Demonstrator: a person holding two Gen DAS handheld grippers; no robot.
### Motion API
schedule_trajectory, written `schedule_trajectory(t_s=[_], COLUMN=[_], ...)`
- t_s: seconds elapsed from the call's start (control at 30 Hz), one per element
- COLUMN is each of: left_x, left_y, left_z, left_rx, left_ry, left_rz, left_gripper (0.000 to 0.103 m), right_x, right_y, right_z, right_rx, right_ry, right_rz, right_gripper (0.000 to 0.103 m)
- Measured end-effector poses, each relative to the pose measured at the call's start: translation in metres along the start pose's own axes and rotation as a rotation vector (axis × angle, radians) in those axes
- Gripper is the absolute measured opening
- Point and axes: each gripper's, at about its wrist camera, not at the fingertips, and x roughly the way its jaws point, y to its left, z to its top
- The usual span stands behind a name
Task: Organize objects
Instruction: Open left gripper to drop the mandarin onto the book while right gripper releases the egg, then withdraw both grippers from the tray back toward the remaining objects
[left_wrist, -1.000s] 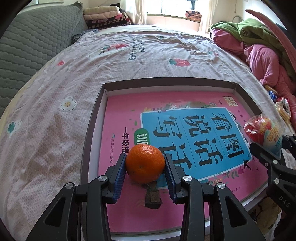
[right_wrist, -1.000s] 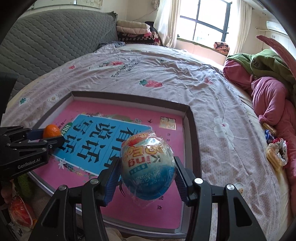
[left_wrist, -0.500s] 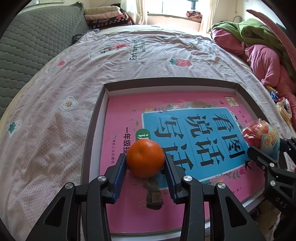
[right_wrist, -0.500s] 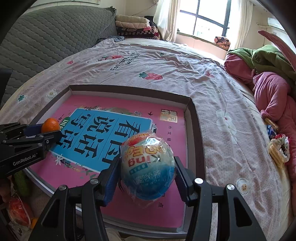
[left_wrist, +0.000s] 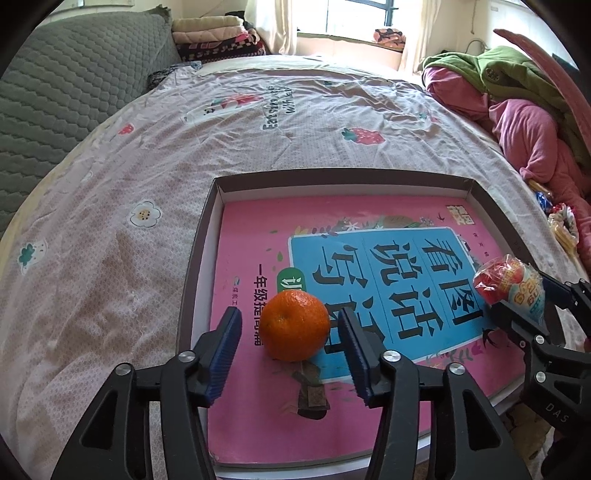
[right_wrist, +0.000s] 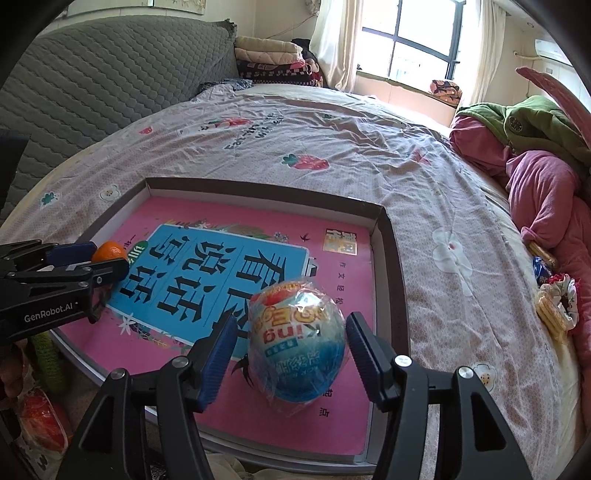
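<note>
An orange tangerine (left_wrist: 295, 325) rests on the pink and blue book (left_wrist: 369, 258) inside a shallow brown box lid (left_wrist: 201, 236) on the bed. My left gripper (left_wrist: 290, 349) is open, its blue pads standing apart on either side of the tangerine. A wrapped egg-shaped toy (right_wrist: 295, 343) in clear plastic rests on the book near the box's right wall (right_wrist: 391, 266). My right gripper (right_wrist: 291, 356) is open around the toy, pads off its sides. The left gripper (right_wrist: 110, 266) and tangerine (right_wrist: 109, 251) also show in the right wrist view; the toy (left_wrist: 511, 286) also shows in the left wrist view.
The box lies on a flowered bedsheet (left_wrist: 147, 155). A grey quilted headboard (right_wrist: 92, 81) is at the left. Pink and green clothes (right_wrist: 535, 155) pile up at the right, with small snack packets (right_wrist: 554, 302) beside them. Folded blankets (left_wrist: 218, 33) sit at the back.
Both grippers have opened. The tangerine and the wrapped toy, held a moment ago, now rest on the book between the spread pads.
</note>
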Motion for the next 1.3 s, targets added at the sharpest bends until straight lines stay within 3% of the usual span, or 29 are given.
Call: schedule_trajectory(t_s=[0.63,1.3], left_x=[-0.027,-0.088], left_y=[0.01,0.001], left_z=[0.006,-0.011], left_rx=[-0.047,0.004], left_ry=[-0.062,-0.229], left_rz=[-0.052,0.009], left_gripper=[0.06,0.061], right_x=[-0.025,-0.067], right_y=[0.0,-0.002], right_z=[0.006,0.006], right_rx=[-0.014,0.001], right_ry=[-0.103,-0.249], right_rz=[-0.001,0.014], right_gripper=[0.062,0.064])
